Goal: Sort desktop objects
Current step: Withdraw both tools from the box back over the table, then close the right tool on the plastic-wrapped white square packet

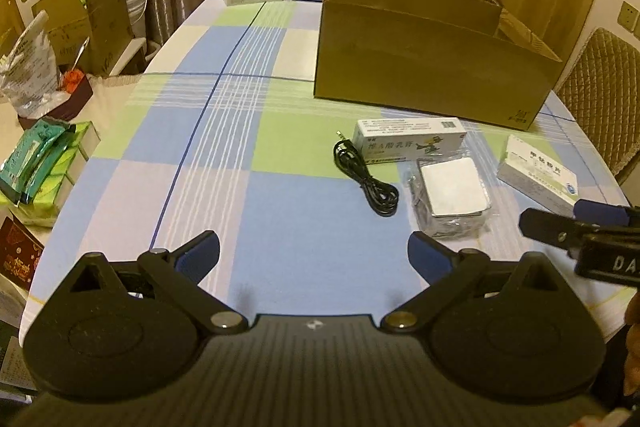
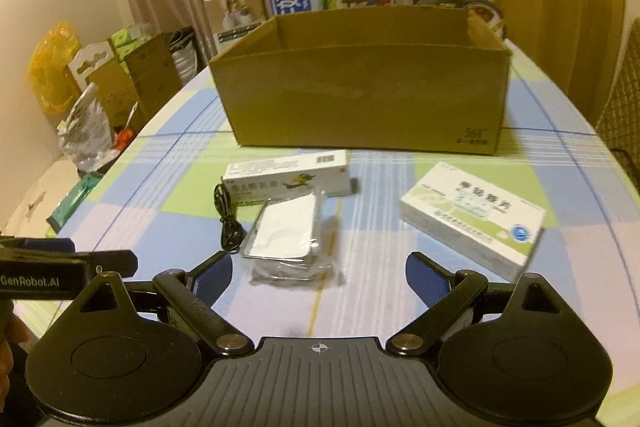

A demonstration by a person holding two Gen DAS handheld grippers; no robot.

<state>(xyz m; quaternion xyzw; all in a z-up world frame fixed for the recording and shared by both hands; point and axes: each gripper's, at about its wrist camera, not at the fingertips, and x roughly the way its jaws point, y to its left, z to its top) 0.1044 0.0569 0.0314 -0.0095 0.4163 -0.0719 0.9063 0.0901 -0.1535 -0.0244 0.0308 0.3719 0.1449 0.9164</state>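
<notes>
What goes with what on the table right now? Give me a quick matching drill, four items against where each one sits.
Items:
1. black cable
2. cardboard box
3. wrapped silver pack
4. medicine box with the blue round logo

Places:
A. farthest right of the loose items, alone
B. behind all the loose items, open at the top
C. farthest left of the loose items, coiled
D. just in front of the long white carton

Pairs: 1-C, 2-B, 3-D, 4-A

Both tongs, left and right, are open and hold nothing.
</notes>
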